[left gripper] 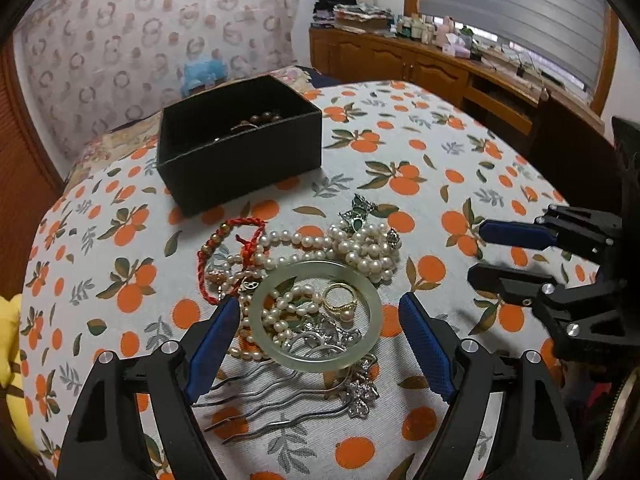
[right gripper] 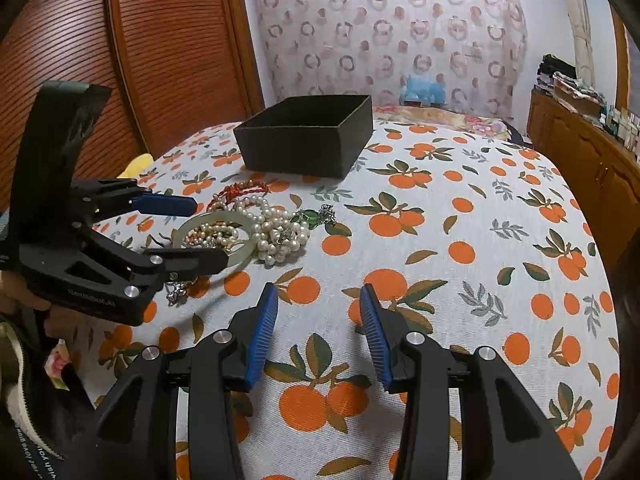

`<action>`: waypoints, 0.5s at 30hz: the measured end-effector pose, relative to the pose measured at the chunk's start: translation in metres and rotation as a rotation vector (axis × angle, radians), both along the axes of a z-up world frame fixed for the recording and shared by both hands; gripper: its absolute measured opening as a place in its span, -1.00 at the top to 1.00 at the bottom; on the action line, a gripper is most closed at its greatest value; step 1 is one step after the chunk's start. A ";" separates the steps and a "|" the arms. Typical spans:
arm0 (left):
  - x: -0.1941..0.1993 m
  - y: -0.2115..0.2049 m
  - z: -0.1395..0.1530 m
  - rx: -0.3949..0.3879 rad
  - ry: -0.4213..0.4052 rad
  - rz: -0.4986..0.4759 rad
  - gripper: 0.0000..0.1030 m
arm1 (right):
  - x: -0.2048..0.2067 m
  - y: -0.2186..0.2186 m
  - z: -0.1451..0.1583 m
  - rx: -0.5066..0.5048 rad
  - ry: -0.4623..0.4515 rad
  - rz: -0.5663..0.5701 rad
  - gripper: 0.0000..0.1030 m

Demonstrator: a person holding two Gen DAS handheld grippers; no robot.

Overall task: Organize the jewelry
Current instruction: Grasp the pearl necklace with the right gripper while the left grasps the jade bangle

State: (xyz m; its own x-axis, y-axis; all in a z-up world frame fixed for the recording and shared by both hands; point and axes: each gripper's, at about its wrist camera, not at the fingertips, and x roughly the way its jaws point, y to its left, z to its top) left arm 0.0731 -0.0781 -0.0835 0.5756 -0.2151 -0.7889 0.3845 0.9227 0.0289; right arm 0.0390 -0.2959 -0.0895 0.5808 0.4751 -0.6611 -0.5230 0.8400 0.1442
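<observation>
Left gripper spread wide, straddling jade bangle atop jewelry pile (nothing gripped), likely lining up a pick. Right gripper half open, empty. Black box waits behind.

Setting: a room in a home, apparently a bedroom. Indicators: a table covered with an orange-fruit print cloth; patterned curtain along the far wall; slatted wooden doors; a low wooden cabinet carrying folded fabrics and small bottles; a window blind in a wooden frame.
</observation>
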 end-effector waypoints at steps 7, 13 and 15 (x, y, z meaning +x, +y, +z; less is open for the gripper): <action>0.009 -0.006 -0.008 0.037 0.015 -0.002 -0.52 | 0.000 -0.001 0.001 0.003 -0.002 0.001 0.13; 0.005 -0.004 -0.007 0.035 0.003 -0.004 -0.34 | 0.000 0.001 0.001 -0.007 0.001 0.002 0.13; 0.000 -0.001 -0.002 0.017 -0.017 -0.006 -0.34 | 0.000 0.003 0.001 -0.022 0.005 0.005 0.13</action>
State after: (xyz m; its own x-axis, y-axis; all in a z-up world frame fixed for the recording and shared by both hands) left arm 0.0732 -0.0794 -0.0855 0.5877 -0.2051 -0.7827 0.3890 0.9198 0.0510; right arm 0.0395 -0.2924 -0.0884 0.5750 0.4634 -0.6743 -0.5263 0.8405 0.1287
